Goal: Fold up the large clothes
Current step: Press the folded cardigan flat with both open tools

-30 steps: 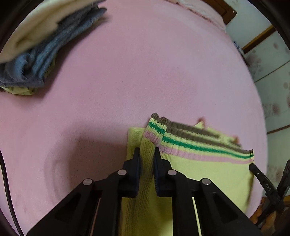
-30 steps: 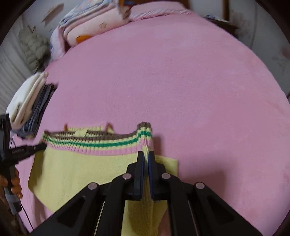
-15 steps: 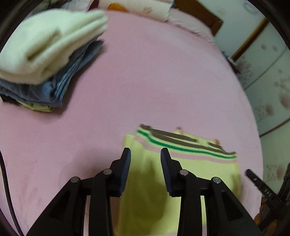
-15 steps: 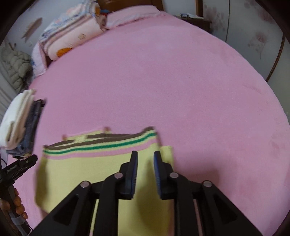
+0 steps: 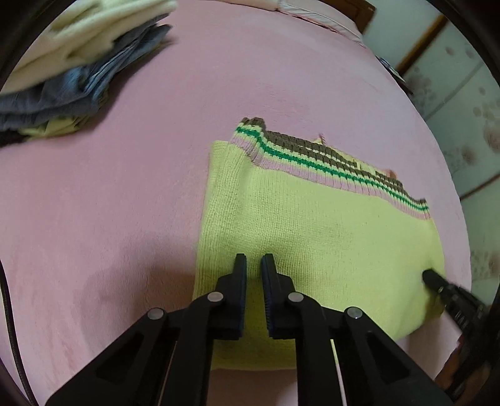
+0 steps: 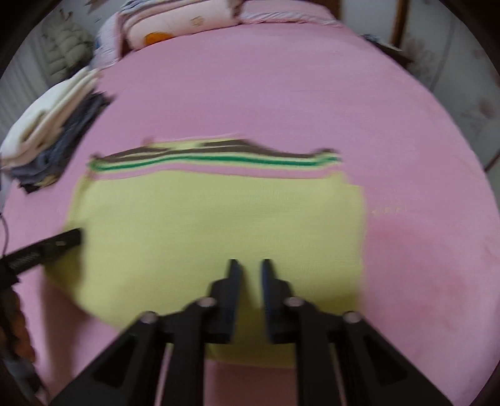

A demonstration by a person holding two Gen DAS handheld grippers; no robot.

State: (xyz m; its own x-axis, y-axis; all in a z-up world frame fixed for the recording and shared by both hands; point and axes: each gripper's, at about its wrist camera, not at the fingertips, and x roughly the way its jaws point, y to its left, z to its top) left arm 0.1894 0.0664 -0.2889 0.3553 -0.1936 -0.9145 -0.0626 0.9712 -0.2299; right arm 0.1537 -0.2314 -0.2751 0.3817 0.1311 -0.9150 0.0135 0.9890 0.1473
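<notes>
A yellow-green knitted sweater (image 5: 315, 237) lies folded into a flat rectangle on a pink bedspread (image 5: 125, 187), its ribbed band of pink, green and brown stripes (image 5: 328, 165) running along the far edge. The fold looks finished: the layers sit squarely, and nothing is bunched or hanging loose. What may remain, as a judgement, is one more fold or moving it to the stack of folded clothes (image 5: 72, 68) well apart at ten o'clock.

The left gripper (image 5: 253, 259) hovers over the sweater's near-left part. Its jaws have just been closing after letting go, and now stand almost together with only a narrow gap, holding nothing. The right gripper (image 6: 248, 264) hovers over the sweater's near-right part. Its jaws have likewise just been closing and are empty, nearly together; this view is blurred, so the exact gap is hard to read.

The left wrist view is sharp. It shows the knit texture, the doubled layers at the sweater's far-left corner, and the right gripper's black tip at four o'clock, over the cloth's right edge. It also shows a patterned wall (image 5: 462, 131) at two o'clock.

The right wrist view shows the whole width of the sweater at once, bedding and pillows (image 6: 187, 22) at the head of the bed at twelve o'clock, a padded jacket (image 6: 65, 50) at ten o'clock, and the left gripper's tip at nine o'clock.
</notes>
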